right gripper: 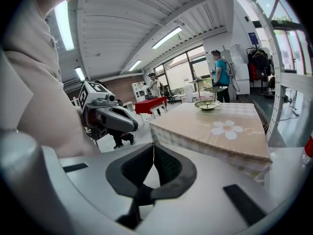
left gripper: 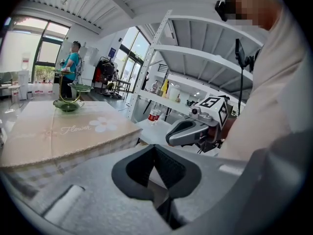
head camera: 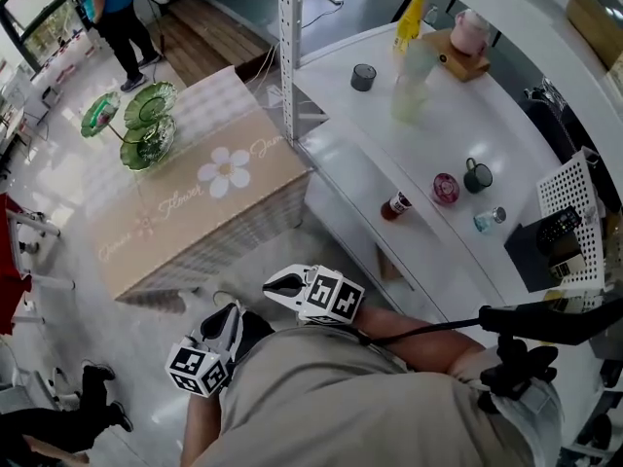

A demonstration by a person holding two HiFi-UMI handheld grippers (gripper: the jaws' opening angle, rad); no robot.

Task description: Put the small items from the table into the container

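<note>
Nearest me, at the bottom of the head view, the left gripper [head camera: 232, 311] and right gripper [head camera: 274, 282] hang side by side just in front of the wearer's torso, well apart from every item. Each gripper's own view shows its jaws pressed together tip to tip with nothing between them.

Left of the grippers and a little farther stands a table [head camera: 165, 222] under a beige cloth printed with a white flower. A green tiered dish [head camera: 141, 125] sits at its far left corner.

Right of the table runs a white shelf [head camera: 428, 134], where the small items lie untouched. A red-labelled bottle [head camera: 396, 205] stands at its near edge; I cannot tell which level it rests on. Just beyond, close together but apart, are a pink pot [head camera: 445, 189], a dark mug [head camera: 477, 176] and a small jar [head camera: 490, 219]. At the right end, near the jar, stands the white perforated basket [head camera: 569, 185], with dark objects already inside.

Farther along the shelf come a dark cup [head camera: 363, 77], a pale jug [head camera: 411, 86], a yellow bottle [head camera: 410, 17] and a pink tub [head camera: 470, 29] resting on a wooden board [head camera: 465, 64].

Farthest, top left, a person [head camera: 115, 13] in a teal top stands on the floor.
</note>
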